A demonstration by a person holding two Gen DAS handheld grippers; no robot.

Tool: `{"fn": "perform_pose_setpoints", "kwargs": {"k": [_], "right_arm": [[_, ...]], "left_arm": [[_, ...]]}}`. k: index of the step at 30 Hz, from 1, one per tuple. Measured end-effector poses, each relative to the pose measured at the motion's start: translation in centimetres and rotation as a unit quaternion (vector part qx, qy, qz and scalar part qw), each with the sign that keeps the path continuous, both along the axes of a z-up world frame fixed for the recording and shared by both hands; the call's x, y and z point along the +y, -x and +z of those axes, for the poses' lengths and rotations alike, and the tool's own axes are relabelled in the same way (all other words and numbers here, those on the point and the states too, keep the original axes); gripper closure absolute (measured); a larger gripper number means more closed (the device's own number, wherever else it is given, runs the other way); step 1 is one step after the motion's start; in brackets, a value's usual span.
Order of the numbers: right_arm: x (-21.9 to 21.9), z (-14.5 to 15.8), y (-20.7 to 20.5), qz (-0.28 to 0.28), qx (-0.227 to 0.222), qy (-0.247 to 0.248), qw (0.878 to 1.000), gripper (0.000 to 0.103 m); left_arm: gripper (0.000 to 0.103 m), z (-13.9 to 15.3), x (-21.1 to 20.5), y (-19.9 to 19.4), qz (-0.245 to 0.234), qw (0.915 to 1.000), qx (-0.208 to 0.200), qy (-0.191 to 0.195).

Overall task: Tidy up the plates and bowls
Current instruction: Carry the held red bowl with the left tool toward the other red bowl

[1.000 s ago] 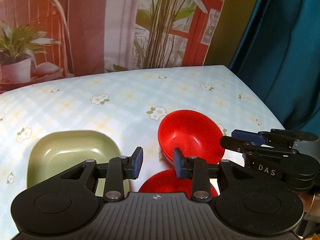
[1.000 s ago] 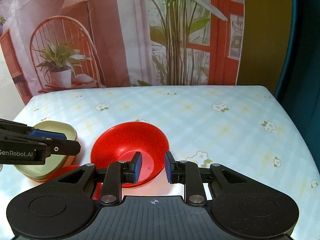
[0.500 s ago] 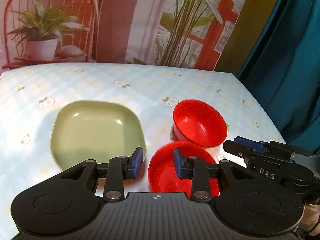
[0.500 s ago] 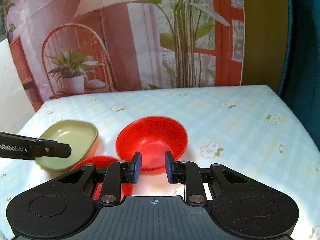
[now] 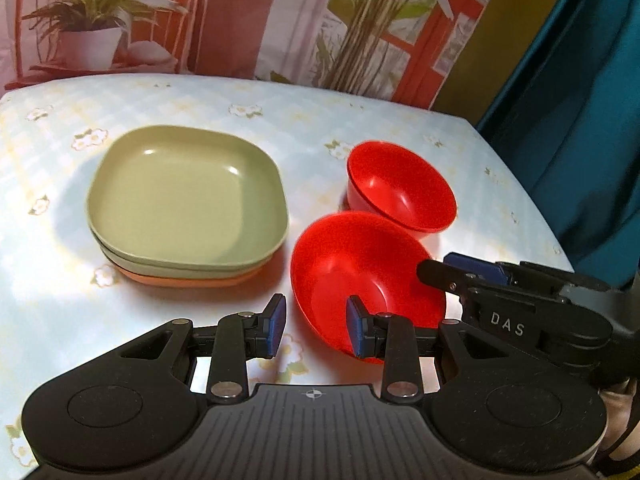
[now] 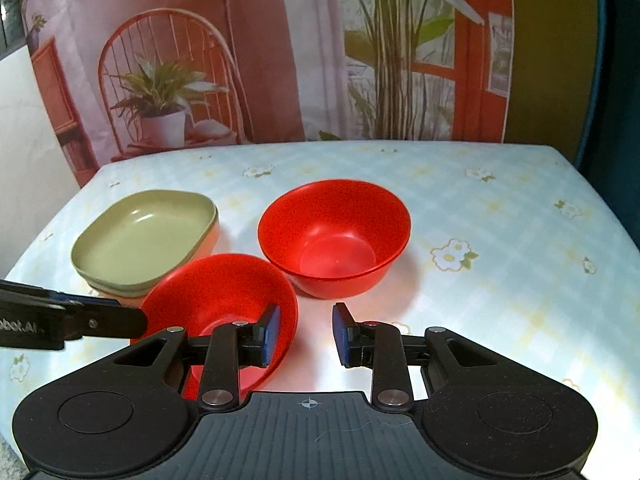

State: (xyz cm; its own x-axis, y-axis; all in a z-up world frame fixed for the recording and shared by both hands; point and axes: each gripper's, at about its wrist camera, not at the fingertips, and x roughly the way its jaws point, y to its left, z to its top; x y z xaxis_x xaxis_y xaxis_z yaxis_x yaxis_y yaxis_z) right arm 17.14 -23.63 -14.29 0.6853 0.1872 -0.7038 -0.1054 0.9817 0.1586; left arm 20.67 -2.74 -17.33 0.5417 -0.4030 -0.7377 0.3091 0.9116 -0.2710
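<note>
The near red bowl [image 5: 362, 280] lies directly ahead of my left gripper [image 5: 316, 330] and just left of my right gripper [image 6: 306, 334], at the near edge of the table [image 6: 500, 208]. In the left wrist view my left gripper's right finger [image 5: 358, 332] overlaps the bowl's near rim while the left finger stands outside it; whether they touch the rim I cannot tell. In the right wrist view my right gripper's left finger [image 6: 269, 334] overlaps the same bowl's right wall. Both grippers are spread and carry nothing. By my reading, the left is the better placed to pinch the near rim.

The far red bowl [image 6: 334, 236] sits upright just beyond the near one, toward the table's middle, their rims nearly meeting; it lies straight ahead of my right gripper. Both bowls are empty and round, so no long axis governs the grasp.

The stack of plates [image 5: 188, 204] stands near the left edge, just left of the near bowl: an empty green plate on top, another pale one beneath, an orange one at the bottom. The plates look already gathered; nesting the two bowls appears to remain.
</note>
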Motion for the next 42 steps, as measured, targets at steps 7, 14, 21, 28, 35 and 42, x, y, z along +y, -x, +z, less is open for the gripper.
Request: {"fn": "perform_pose_setpoints", "kwargs": {"k": [7,14,21,28,35,42], "right_arm": [[0.2,-0.7,-0.3,0.015,0.012,-0.009,1.000,0.077],[0.7,-0.8,-0.4,0.029,0.016,-0.016,0.999,0.084],[0.6,-0.8,-0.3,0.026,0.015,-0.017,0.999,0.087],[0.7,-0.6,-0.1,0.025,0.011,-0.018,0.999,0.087],[0.6,-0.2,0.2,0.023,0.004,-0.018,1.000,0.087],[0.6,0.6,0.8,0.023,-0.007,-0.017,1.000,0.087]], "left_arm": [[0.069,-1.4,0.0,-0.4,-0.008,0.9999,0.007,0.013],[0.081,-1.5,-0.1,-0.6,-0.012,0.9997,0.009,0.019],[0.082,-1.3,0.0,-0.5,-0.010,0.9998,0.007,0.016],[0.082,-1.0,0.1,-0.1,-0.011,0.9998,0.002,0.016],[0.082,-0.5,0.2,0.4,-0.013,0.9997,-0.010,0.017],[0.082,0.3,0.6,1.2,-0.015,0.9994,-0.024,0.021]]}}
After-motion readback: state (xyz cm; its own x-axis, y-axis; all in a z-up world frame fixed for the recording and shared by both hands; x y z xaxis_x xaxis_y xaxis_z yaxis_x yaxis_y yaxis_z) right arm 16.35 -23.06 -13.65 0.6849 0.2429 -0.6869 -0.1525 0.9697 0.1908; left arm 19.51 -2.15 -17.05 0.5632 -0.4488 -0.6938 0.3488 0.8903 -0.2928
